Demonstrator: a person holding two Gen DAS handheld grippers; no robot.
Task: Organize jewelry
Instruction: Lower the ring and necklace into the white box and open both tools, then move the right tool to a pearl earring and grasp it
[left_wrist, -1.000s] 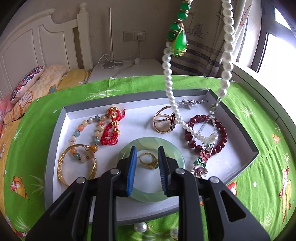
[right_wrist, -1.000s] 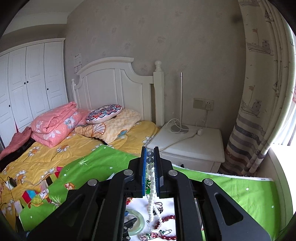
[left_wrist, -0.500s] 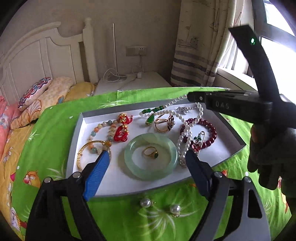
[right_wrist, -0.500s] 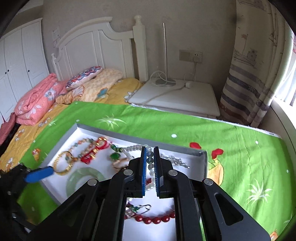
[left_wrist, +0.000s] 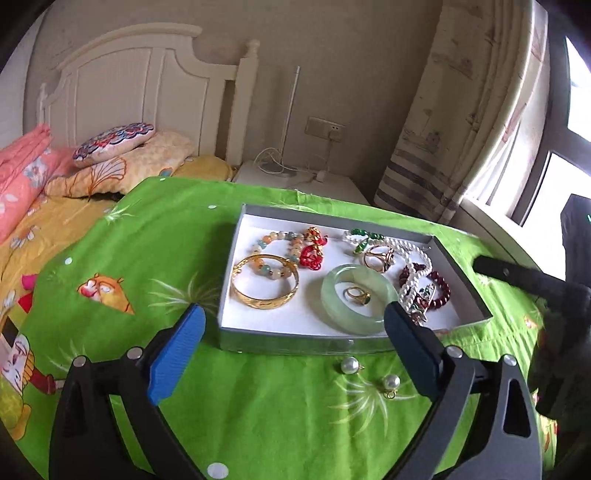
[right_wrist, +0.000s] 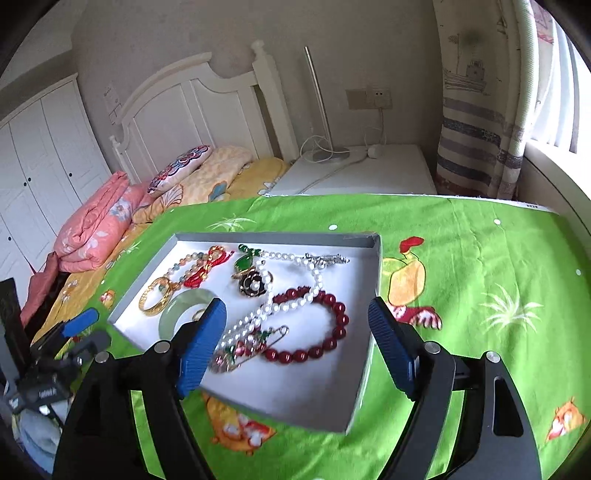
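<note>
The pearl necklace lies draped across the red bead bracelet in the middle of the right-wrist frame, inside the grey tray, where the jewelry is being gathered. The right tool hangs above it, its jaws opening with nothing pinched between them. In the left-wrist frame the left tool is also opening and empty, lower centre, likely lined up toward the two pearl earrings lying outside the tray on the green cloth.
</note>
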